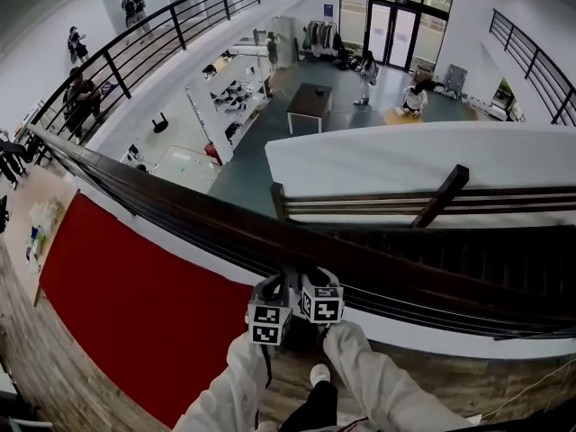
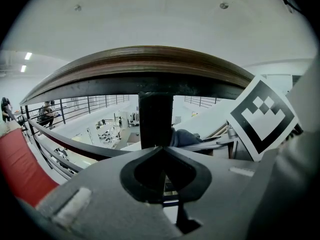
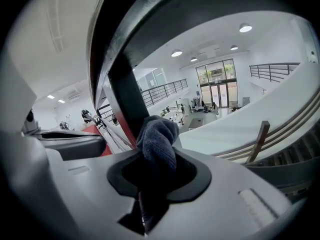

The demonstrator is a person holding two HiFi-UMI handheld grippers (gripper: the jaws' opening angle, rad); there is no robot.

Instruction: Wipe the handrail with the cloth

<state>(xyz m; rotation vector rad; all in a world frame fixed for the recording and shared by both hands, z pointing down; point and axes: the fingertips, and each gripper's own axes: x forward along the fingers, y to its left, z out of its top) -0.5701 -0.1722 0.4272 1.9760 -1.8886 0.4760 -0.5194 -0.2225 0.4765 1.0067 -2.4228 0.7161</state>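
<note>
The dark wooden handrail [image 1: 225, 228] crosses the head view on a slant, on black posts. Both grippers sit side by side just below it. My right gripper [image 1: 317, 282] [image 3: 159, 151] is shut on a dark blue-grey cloth [image 3: 157, 136], which bulges out between the jaws next to a black post [image 3: 125, 96]. My left gripper [image 1: 275, 286] [image 2: 159, 148] is shut with nothing in it, its tips just in front of a post [image 2: 155, 119] and under the rail [image 2: 145, 66]. A bit of the cloth [image 2: 186, 136] shows behind that post.
Beyond the rail is a drop to a lower hall with a table [image 1: 310, 102] and people. A red mat [image 1: 126, 304] lies on the wood floor at my left. A staircase rail [image 1: 432, 203] runs off to the right. Black lower bars [image 1: 423, 300] run under the handrail.
</note>
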